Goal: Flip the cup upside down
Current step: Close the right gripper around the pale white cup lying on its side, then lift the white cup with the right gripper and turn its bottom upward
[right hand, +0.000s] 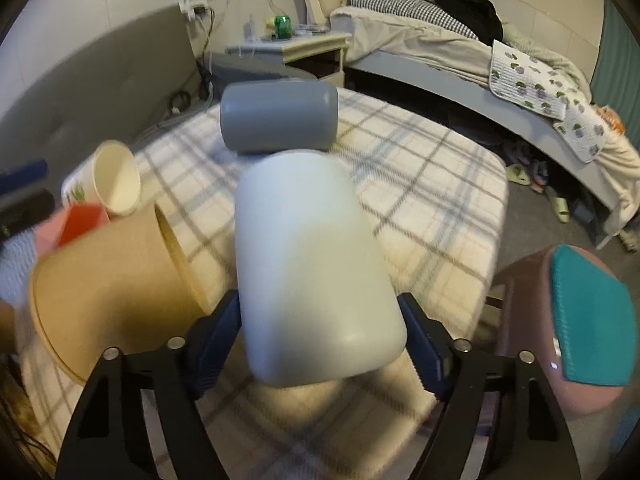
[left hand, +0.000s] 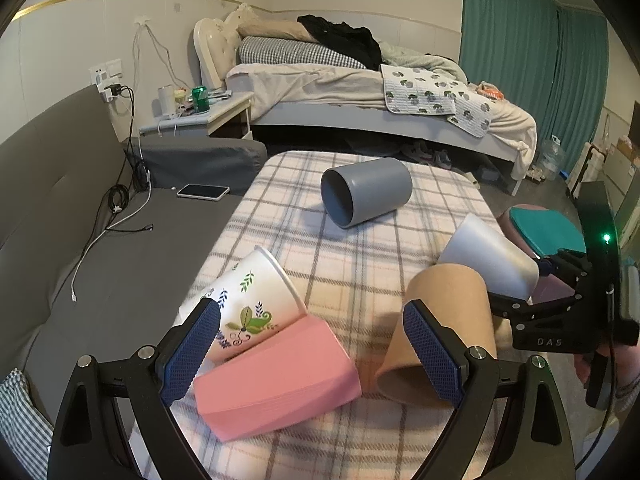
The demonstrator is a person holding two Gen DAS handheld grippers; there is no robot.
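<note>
Right gripper pinches the plain white plastic cup across its body near one end, held off the plaid-covered table and tilted, likely mid-rotation for the flip; which end is the rim, can't tell. Left gripper is spread wide, holding nothing, straddling the pink paper cup and brown kraft paper cup lying on their sides. Grey plastic cup lies farther back.

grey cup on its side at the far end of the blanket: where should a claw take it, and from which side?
Probably across the middle of the grey cup's wall, coming from above, one finger on each side. It lies on its side on the plaid blanket, mouth toward the left claw, with open space around it. A rim pinch at the mouth could also work.
</note>
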